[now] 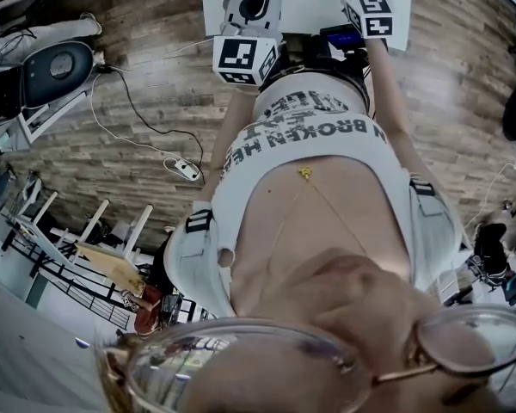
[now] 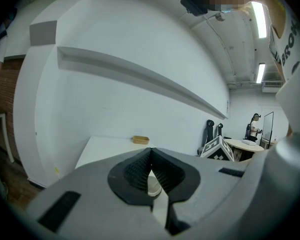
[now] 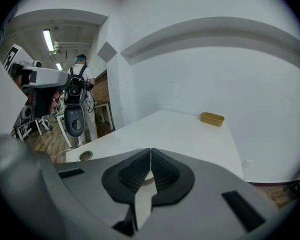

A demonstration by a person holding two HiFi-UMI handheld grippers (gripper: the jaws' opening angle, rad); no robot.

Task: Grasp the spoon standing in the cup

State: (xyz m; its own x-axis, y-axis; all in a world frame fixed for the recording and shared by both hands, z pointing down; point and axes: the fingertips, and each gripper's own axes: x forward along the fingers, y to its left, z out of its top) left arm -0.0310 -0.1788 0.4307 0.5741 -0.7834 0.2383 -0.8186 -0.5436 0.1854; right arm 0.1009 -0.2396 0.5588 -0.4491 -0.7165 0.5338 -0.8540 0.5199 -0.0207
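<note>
Both jaws of the left tool (image 2: 150,154) are pressing together with nothing between them, and the right tool (image 3: 150,153) is closing the same way. Just past its tips a pale cup (image 2: 153,186) is sitting on the white worktop (image 3: 180,134), but the spoon is too hidden to make out. A tan tray (image 3: 212,118) is lying by the wall (image 3: 250,84).

Cut off by the head view's top edge: bench (image 1: 310,7). Glimpsed only as a sliver behind the closed fingers (image 2: 135,171) of the left gripper (image 2: 150,153): pale rounded thing (image 2: 154,185), unidentifiable. Too small to name: tan object (image 3: 212,118).
</note>
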